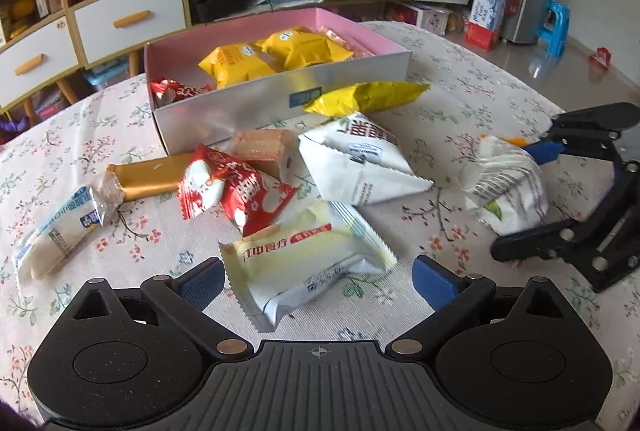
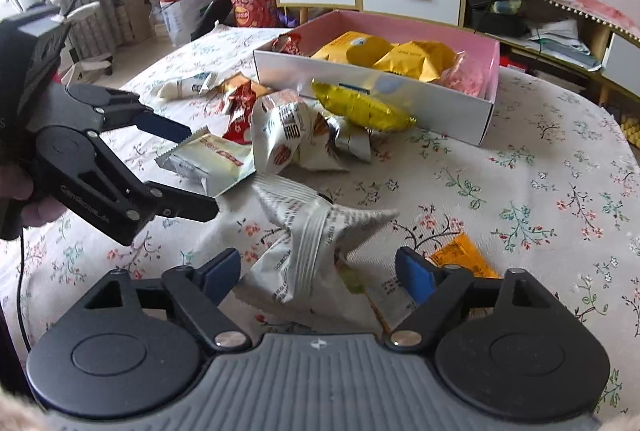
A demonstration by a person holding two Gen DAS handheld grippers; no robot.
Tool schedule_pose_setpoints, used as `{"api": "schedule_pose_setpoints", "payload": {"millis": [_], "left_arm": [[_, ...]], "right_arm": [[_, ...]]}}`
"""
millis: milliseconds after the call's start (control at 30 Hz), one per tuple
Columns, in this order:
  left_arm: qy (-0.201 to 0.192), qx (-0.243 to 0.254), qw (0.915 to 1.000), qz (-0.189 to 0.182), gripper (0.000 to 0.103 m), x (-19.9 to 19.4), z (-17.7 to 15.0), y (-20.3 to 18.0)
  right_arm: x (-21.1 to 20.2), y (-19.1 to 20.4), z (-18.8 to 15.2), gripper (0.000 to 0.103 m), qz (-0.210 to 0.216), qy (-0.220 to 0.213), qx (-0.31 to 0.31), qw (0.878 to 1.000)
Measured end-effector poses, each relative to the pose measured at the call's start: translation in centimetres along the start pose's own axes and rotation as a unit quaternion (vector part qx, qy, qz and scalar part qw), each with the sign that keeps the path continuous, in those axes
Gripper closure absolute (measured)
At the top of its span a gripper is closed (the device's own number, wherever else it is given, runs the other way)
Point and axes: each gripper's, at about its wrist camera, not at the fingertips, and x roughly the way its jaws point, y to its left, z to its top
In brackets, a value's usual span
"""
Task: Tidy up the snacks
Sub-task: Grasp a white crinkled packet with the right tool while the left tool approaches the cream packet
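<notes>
A pink-lined white box (image 1: 280, 99) (image 2: 360, 71) holds several yellow snack packs (image 1: 280, 55) and a red one. My left gripper (image 1: 318, 277) (image 2: 192, 171) is open, its fingers either side of a pale yellow snack pack (image 1: 312, 251) (image 2: 212, 159) lying on the table. My right gripper (image 2: 318, 273) (image 1: 520, 199) is open around a crumpled white snack bag (image 2: 304, 243) (image 1: 504, 187). Loose snacks lie before the box: a red pack (image 1: 236, 191), a white pack (image 1: 360, 167), a yellow pack (image 1: 368, 97), a gold bar (image 1: 152, 177).
The floral tablecloth (image 1: 460, 79) covers the table. A white-blue snack stick (image 1: 56, 231) lies at the left. An orange packet (image 2: 460, 255) lies under my right gripper. Drawers and shelves (image 1: 120, 19) stand behind the table.
</notes>
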Motion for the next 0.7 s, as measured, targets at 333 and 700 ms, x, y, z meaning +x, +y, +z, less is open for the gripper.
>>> {"api": "schedule_pose_setpoints", "payload": {"millis": [333, 700], "left_arm": [[0.027, 0.053, 0.9977, -0.033, 0.005, -1.8, -1.4, -1.4], [-0.029, 0.044, 0.9984, -0.021, 0.005, -0.7, 0.7, 0.6]], "right_arm": [[0.0, -0.5, 0.4, 0.036, -0.013, -0.002, 0.009, 1.0], [0.2, -0.6, 0.6, 0.047, -0.007, 0.005, 0.019, 1.0]]}}
